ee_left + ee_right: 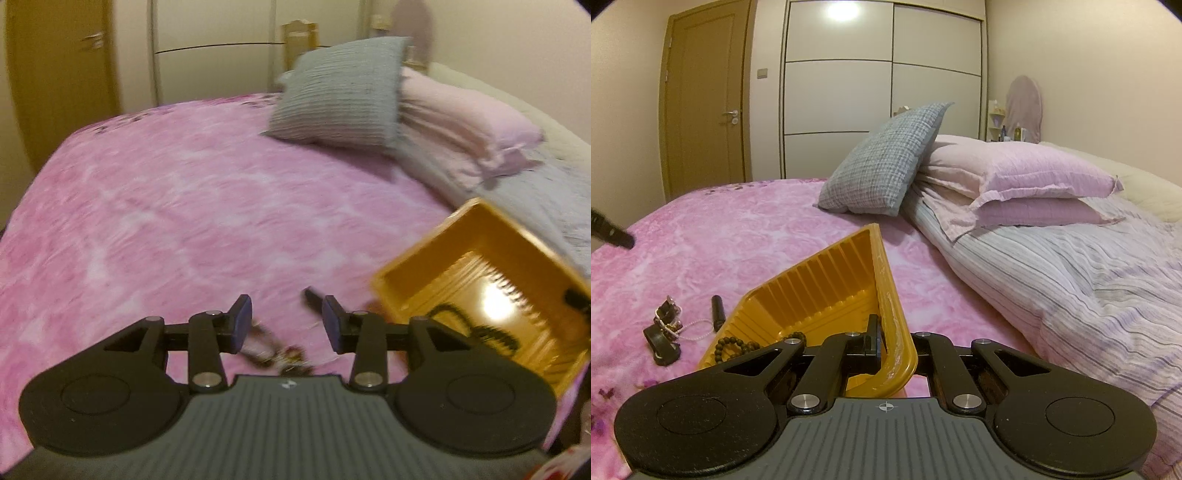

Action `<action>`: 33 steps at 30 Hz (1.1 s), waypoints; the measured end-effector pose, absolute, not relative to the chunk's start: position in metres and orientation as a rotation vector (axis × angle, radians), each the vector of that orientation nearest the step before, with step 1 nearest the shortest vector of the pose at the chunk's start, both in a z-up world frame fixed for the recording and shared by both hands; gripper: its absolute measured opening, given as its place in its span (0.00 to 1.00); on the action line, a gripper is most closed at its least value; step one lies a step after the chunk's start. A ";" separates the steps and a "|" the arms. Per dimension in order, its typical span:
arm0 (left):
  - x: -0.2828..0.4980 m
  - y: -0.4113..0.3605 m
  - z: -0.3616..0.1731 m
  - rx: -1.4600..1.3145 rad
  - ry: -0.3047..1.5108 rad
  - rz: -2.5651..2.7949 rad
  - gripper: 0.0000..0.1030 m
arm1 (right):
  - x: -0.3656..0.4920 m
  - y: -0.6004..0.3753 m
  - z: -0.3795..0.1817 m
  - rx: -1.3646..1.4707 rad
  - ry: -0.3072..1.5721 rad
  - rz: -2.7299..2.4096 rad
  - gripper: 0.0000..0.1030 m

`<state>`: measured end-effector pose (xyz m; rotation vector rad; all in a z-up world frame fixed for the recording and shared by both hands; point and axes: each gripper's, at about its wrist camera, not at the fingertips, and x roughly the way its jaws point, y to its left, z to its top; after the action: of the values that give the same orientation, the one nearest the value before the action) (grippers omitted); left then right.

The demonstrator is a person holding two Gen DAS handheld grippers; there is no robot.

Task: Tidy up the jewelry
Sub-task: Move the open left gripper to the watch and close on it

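Note:
A yellow ribbed tray (827,291) sits tilted on the pink blanket, and my right gripper (895,347) is shut on its near rim. A dark bead bracelet (735,347) lies inside the tray (432,266), where it shows as a dark bead bracelet (491,332) at the right. Left of the tray is a jewelry pile (665,328) of dark straps and a thin pearl chain, beside a small black tube (717,312). My left gripper (287,325) is open just above the blurred jewelry pile (280,356), and its pads hold nothing. The black tube (310,297) lies just beyond.
The pink blanket (738,240) covers the bed. A grey pillow (882,162) leans on pink pillows (1015,173) over a striped quilt (1071,288) at the right. A wardrobe (882,92) and a door (701,110) stand behind the bed.

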<state>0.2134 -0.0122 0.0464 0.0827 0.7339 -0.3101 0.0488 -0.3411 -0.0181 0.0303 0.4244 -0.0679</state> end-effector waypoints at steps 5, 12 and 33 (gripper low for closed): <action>0.203 0.002 0.019 0.066 0.756 -0.287 0.37 | 0.049 -0.342 -0.018 0.031 0.426 -0.068 0.06; 0.188 -0.010 -0.024 0.152 0.773 -0.319 0.37 | 0.049 -0.342 -0.018 0.024 0.428 -0.067 0.06; 0.213 -0.017 -0.074 -0.040 0.818 -0.385 0.61 | 0.052 -0.343 -0.019 0.005 0.441 -0.076 0.06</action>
<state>0.2134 -0.0171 -0.0739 -0.0399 0.8183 -0.3846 0.0520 -0.3427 -0.0189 0.0052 0.4406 -0.0755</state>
